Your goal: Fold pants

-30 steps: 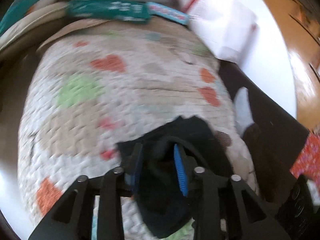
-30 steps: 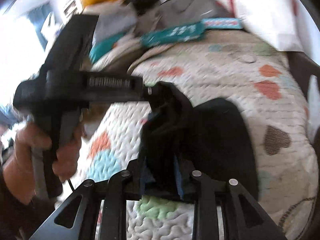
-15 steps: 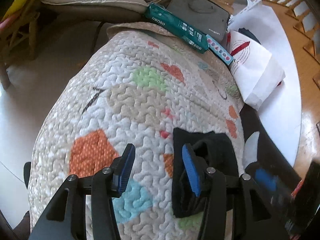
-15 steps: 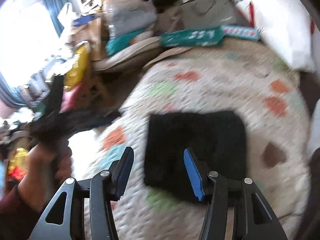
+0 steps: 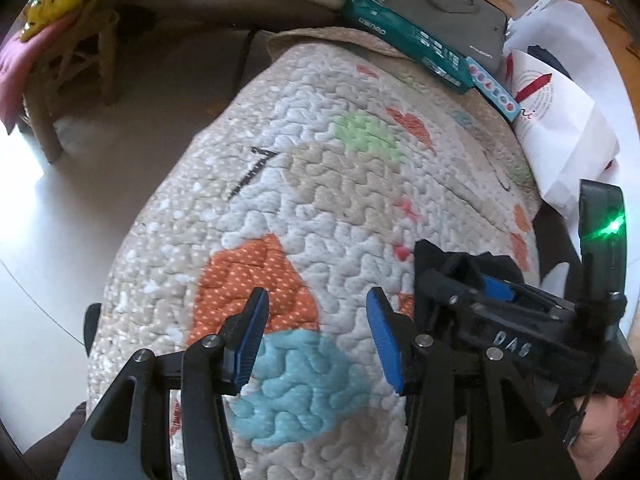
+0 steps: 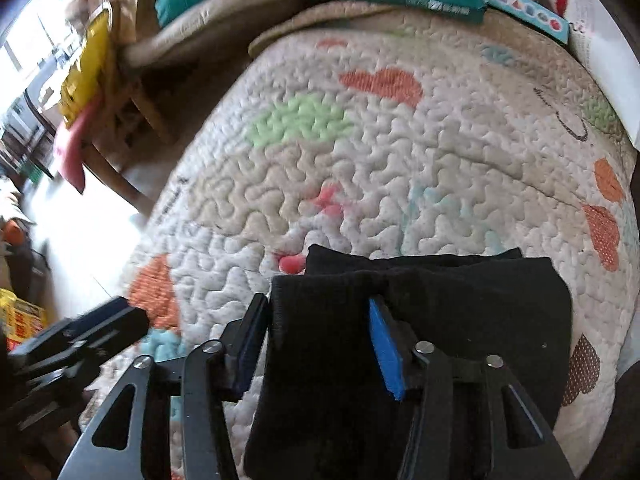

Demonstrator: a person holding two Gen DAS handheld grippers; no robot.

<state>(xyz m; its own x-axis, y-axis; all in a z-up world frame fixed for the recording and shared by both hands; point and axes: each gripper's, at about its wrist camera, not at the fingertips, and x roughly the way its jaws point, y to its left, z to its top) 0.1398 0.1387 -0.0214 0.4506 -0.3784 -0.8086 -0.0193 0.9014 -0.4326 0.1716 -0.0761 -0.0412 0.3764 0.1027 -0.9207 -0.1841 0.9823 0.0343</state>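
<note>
The black pants (image 6: 440, 312) lie folded in a compact rectangle on the quilted heart-pattern mat (image 6: 400, 152). My right gripper (image 6: 316, 328) is open, its jaws spread just above the left part of the folded pants. In the left wrist view a corner of the pants (image 5: 452, 260) shows at the right, mostly hidden behind the right gripper's body (image 5: 520, 332). My left gripper (image 5: 316, 332) is open and empty over an orange and a blue patch of the mat, left of the pants.
A green box (image 5: 408, 44), a grey case (image 5: 448, 4) and a white paper bag (image 5: 560, 128) lie at the mat's far edge. A wooden stool (image 5: 60, 76) with a pink cloth stands on the floor to the left.
Both grippers let go of the pants and opened. The pants now lie folded flat. The left gripper moved left off the pants; the right gripper came down close over them.
</note>
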